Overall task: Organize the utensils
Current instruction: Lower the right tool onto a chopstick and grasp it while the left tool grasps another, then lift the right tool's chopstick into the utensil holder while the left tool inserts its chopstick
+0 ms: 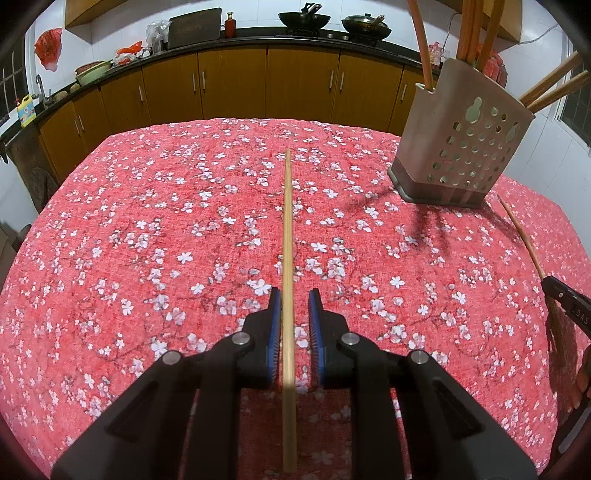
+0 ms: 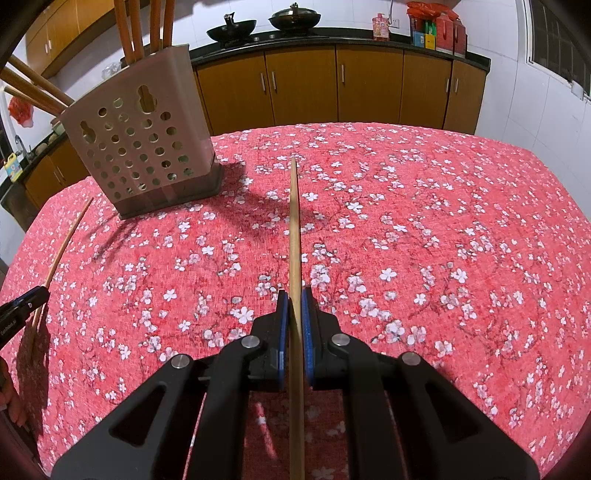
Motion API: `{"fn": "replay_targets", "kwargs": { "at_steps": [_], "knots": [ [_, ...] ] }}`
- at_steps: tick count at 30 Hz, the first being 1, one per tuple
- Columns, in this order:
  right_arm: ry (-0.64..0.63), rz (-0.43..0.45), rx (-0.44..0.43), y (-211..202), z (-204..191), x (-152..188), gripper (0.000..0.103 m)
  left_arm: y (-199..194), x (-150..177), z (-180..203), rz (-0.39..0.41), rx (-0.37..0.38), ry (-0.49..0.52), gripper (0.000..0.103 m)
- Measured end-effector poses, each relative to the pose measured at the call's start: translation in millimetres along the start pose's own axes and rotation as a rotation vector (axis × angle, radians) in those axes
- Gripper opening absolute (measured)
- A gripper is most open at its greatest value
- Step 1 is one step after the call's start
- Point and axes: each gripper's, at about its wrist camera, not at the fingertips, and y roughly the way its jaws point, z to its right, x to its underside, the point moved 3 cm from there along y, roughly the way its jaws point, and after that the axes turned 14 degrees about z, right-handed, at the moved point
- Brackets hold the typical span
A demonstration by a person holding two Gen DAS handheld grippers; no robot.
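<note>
A pale wooden chopstick (image 1: 287, 258) lies between the fingers of my left gripper (image 1: 295, 295), pointing away over the red floral tablecloth (image 1: 147, 240). The jaws stand apart with a gap on the right side, so the gripper is open around it. My right gripper (image 2: 294, 295) is shut on a darker wooden chopstick (image 2: 294, 229), pointing forward. A perforated beige utensil holder (image 1: 461, 140) with orange-handled utensils and chopsticks stands at the back right in the left view and at the back left in the right view (image 2: 140, 147). Each gripper's chopstick shows at the edge of the other view.
Brown kitchen cabinets (image 1: 258, 85) and a black counter with two woks (image 1: 303, 18) run behind the table. A sink and detergent bottle (image 1: 26, 110) sit at the far left. The right gripper's tip (image 1: 565, 299) shows at the right edge.
</note>
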Motion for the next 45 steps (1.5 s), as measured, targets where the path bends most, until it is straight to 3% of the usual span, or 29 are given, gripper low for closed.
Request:
{"fn": "replay_targets", "kwargs": {
  "at_steps": [5, 8, 13, 23, 28, 31, 38, 45],
  "knots": [
    [0.010, 0.000, -0.008, -3.6, 2.6, 1.8, 0.008, -4.9, 3.4, 1.4, 0.000, -0.012, 0.002, 0.016],
    [0.017, 0.001, -0.011, -5.8, 4.0, 2.2, 0.008, -6.3, 3.9, -2.0, 0.000, -0.019, -0.014, 0.008],
    [0.022, 0.020, -0.023, -19.7, 4.0, -1.4, 0.008, -14.7, 3.0, -1.5, -0.012, -0.002, 0.004, 0.008],
    [0.027, 0.195, -0.037, -79.4, 12.7, -46.8, 0.008, -70.8, -39.4, 1.8, 0.134, 0.028, 0.024, 0.008],
    [0.023, 0.233, -0.042, -91.5, 11.5, -61.1, 0.008, -91.6, -60.4, 7.8, 0.197, 0.048, 0.031, 0.008],
    [0.013, 0.219, -0.034, -84.0, 9.0, -60.0, 0.008, -92.5, -64.3, 10.1, 0.212, 0.043, 0.044, 0.008],
    [0.001, 0.064, -0.010, -23.8, 5.8, -22.6, 0.008, -61.1, -26.4, 12.3, 0.113, 0.038, 0.019, 0.008],
    [-0.012, 0.009, -0.033, -13.0, -1.0, -5.8, 0.010, -33.2, 2.1, 12.1, 0.023, 0.028, 0.001, 0.008]
  ]
}}
